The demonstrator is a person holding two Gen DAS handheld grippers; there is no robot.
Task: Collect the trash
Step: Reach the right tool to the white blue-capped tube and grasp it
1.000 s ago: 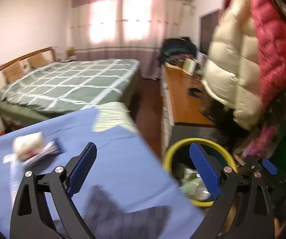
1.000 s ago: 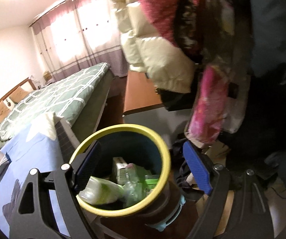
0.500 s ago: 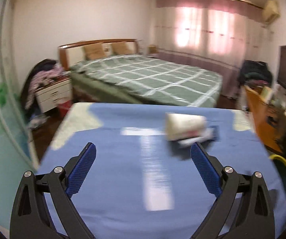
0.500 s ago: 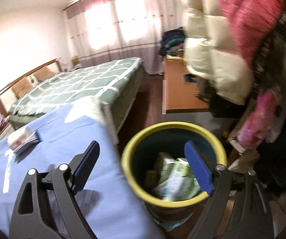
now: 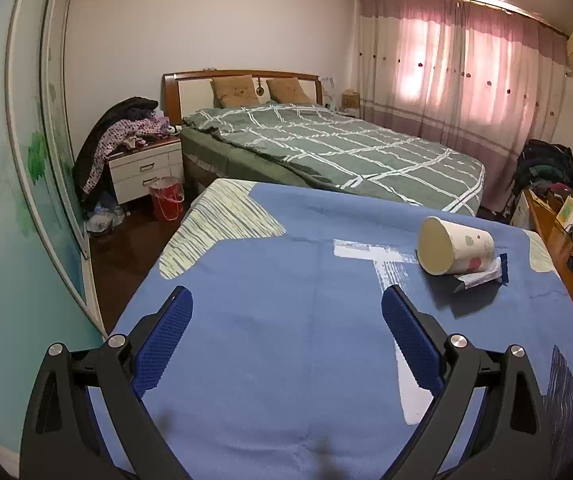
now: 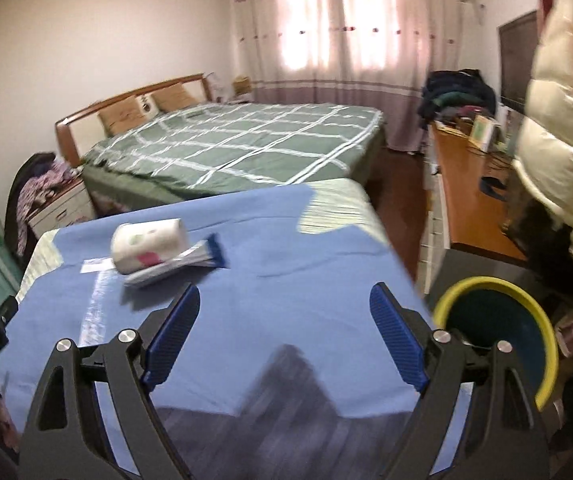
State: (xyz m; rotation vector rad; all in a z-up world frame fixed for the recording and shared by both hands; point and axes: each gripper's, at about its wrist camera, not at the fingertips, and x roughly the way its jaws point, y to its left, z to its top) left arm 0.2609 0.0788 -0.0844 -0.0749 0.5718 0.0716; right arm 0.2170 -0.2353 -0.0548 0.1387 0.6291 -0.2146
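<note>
Blue pads spread wide on both tools, nothing between them.

Left tool and right tool hover over the blue-clothed bench. Farther on, at two o'clock from the left tool and eleven o'clock from the right, a cup lies on its side touching a wrapper. Yellow-rimmed bin stands beside the bench at three o'clock from the right tool; bed beyond.
</note>
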